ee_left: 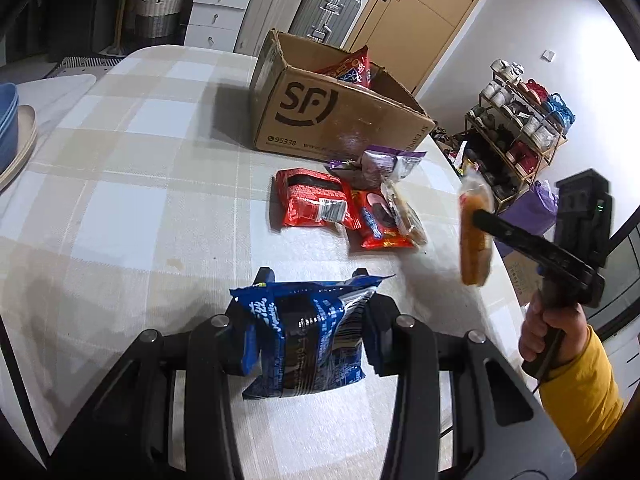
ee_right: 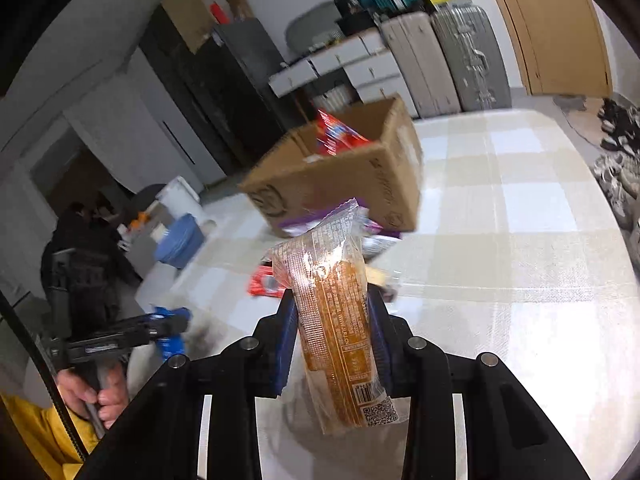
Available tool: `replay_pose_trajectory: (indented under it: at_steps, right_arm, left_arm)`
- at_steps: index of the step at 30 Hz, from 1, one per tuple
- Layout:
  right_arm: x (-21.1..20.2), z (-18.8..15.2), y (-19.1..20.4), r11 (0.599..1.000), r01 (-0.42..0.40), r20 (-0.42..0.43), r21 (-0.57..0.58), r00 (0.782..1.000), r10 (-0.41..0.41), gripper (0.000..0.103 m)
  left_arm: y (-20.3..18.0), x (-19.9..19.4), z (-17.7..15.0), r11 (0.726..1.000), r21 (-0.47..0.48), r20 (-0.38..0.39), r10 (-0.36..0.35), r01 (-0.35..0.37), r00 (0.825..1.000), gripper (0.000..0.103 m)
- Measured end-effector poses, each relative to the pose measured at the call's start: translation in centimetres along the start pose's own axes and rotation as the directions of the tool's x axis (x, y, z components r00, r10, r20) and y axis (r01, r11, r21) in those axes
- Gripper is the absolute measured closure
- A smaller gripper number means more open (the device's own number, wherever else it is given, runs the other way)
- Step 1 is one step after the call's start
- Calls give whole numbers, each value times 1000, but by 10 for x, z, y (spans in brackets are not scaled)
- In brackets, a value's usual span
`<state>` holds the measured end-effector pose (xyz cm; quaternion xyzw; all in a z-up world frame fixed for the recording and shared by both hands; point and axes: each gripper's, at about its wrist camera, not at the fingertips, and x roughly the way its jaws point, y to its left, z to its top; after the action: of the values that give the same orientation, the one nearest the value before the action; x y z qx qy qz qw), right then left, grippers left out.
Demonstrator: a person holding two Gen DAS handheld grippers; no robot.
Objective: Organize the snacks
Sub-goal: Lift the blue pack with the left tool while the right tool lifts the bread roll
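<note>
My left gripper (ee_left: 310, 280) is shut on a blue snack packet (ee_left: 308, 336), held above the checked tablecloth (ee_left: 140, 152). My right gripper (ee_right: 332, 300) is shut on a clear-wrapped orange bread snack (ee_right: 336, 320), lifted off the table; the same bread snack (ee_left: 474, 232) and the right gripper (ee_left: 478, 216) show at the right of the left wrist view. An open cardboard box (ee_left: 340, 116) marked SF stands at the far side, with a red packet (ee_left: 352, 68) inside. In front of it lie a red packet (ee_left: 312, 204), a red cookie packet (ee_left: 380, 224) and a purple packet (ee_left: 380, 164).
Blue and beige bowls (ee_left: 12, 128) sit at the table's left edge. A shoe rack (ee_left: 516, 132) stands beyond the right edge. Suitcases (ee_left: 324, 12), drawers (ee_left: 216, 12) and a door (ee_left: 420, 12) are behind the table. A hand in a yellow sleeve (ee_left: 576, 380) holds the right gripper.
</note>
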<state>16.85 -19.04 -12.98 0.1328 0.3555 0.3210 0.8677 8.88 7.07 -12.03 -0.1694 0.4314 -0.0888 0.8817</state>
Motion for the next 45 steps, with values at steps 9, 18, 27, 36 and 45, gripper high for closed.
replay_pose_trajectory:
  at_steps: [9,18,27,36,45]
  right_arm:
    - [-38,-23,67,991,-127,99,-35,987,130,69]
    - [-52,-60,103,993,-109,155,-35,981,113,69]
    - [-53,-68,99,992,-123,160,-13,979,124,69]
    - [-49,-61,96,990,-138,164,-8,977,137,69]
    - [-49,-25,96,987,-149,178,-59,971,157,69]
  left_arm:
    - [-15,-30,-11,1000,27,36,-11,10,999,66]
    - [-24,-55,-17,999,42,67,25,-28,997,66]
    - [-31,-56,-23,998,59,57,26,-29,998,66]
    - [-27,-50,-12,997,55,60,59,-62,996,66]
    - [-28,-45,20,996,66,84,60,-65,995,66]
